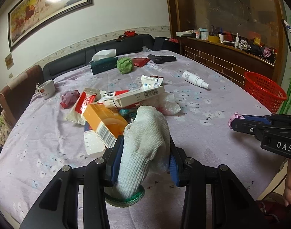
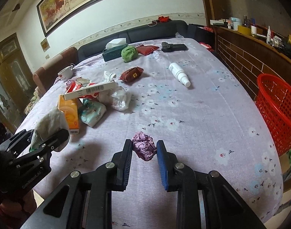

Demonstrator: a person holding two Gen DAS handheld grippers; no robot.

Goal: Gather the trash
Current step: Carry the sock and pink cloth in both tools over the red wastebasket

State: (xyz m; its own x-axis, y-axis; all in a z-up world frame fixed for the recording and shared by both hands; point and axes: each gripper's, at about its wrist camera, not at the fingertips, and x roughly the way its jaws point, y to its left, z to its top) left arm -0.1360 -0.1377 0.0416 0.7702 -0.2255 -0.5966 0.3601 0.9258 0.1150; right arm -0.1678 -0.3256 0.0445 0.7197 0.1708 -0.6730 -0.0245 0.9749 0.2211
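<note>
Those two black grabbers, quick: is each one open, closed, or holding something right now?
Left gripper: shut on a white knitted glove with a green cuff.
Right gripper: jaws around a crumpled purple wrapper ball; whether they grip it cannot be told.
</note>
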